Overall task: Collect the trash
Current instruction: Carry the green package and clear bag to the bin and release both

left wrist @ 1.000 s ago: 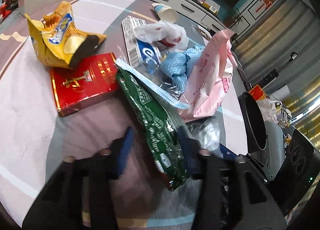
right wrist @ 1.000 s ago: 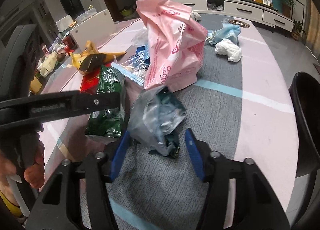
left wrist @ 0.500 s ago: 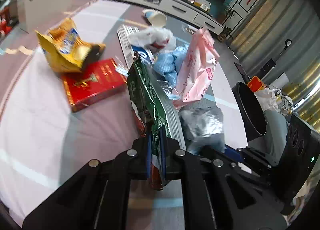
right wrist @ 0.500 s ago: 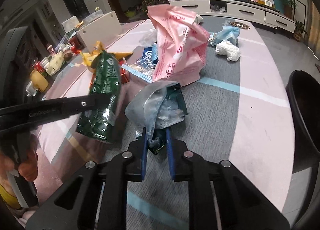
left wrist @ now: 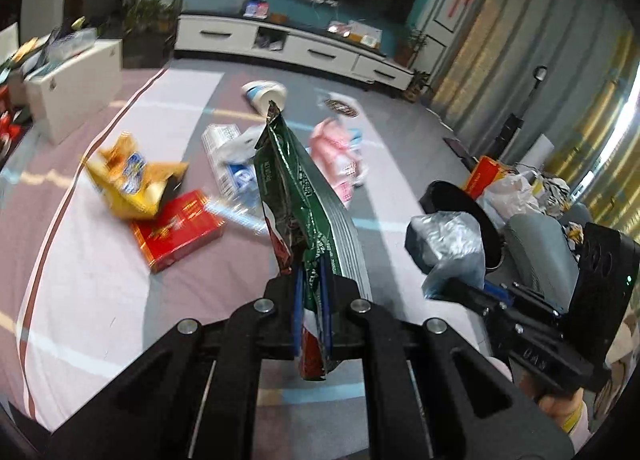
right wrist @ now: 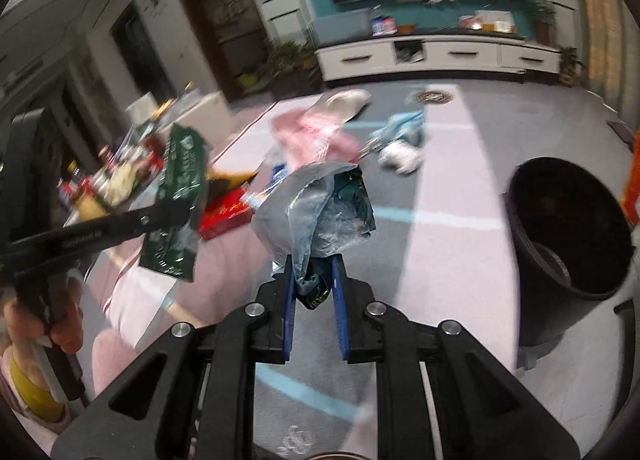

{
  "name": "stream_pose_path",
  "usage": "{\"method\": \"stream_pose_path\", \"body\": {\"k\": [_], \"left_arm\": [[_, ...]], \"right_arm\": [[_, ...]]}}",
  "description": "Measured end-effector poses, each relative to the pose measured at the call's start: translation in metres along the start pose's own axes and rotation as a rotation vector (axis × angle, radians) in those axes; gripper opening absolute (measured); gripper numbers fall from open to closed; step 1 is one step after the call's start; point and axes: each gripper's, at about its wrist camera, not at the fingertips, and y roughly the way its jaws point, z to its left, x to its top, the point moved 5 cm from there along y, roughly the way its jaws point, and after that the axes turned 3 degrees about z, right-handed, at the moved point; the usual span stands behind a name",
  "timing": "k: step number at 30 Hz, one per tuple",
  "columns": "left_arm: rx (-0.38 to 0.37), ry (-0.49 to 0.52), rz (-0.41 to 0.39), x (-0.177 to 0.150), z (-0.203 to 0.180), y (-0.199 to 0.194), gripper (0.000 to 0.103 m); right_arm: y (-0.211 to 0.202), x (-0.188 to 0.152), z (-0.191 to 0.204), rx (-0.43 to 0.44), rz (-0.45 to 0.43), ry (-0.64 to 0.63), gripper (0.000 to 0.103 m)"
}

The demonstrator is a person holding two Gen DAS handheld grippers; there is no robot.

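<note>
My left gripper (left wrist: 311, 292) is shut on a green foil snack packet (left wrist: 298, 188), which stands up off the carpet; the same green packet (right wrist: 180, 188) shows at the left of the right wrist view. My right gripper (right wrist: 314, 292) is shut on a crumpled grey-clear plastic bag (right wrist: 316, 212) with dark green scraps inside, also lifted; that grey bag (left wrist: 444, 244) appears at the right of the left wrist view. A black trash bin (right wrist: 560, 228) stands open to the right, and its rim (left wrist: 452, 196) sits just behind the grey bag in the left wrist view.
Left on the carpet: a yellow snack bag (left wrist: 132, 180), a red box (left wrist: 176, 228), a pink plastic bag (left wrist: 336, 156), a white-blue wrapper (left wrist: 228, 148), a paper cup (left wrist: 266, 96), a white tissue (right wrist: 400, 158). A white box (left wrist: 72, 92) and TV cabinet (left wrist: 296, 48) lie beyond.
Both grippers have shut on their pieces and lifted them off the carpet: the left on the green packet, the right on the grey bag. The litter pile now lies farther below.
</note>
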Motion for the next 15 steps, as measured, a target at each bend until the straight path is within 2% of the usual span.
{"method": "stream_pose_path", "body": {"k": [8,15], "left_arm": [[-0.072,0.121,-0.020,0.024,-0.061,0.016,0.009],[-0.137,0.203,0.035,0.037,-0.121,0.060,0.009]], "right_arm": [[-0.034,0.003,-0.065,-0.110,-0.105,0.140,0.018],[-0.055,-0.002,-0.127,-0.211,-0.170,0.268,0.018]]}}
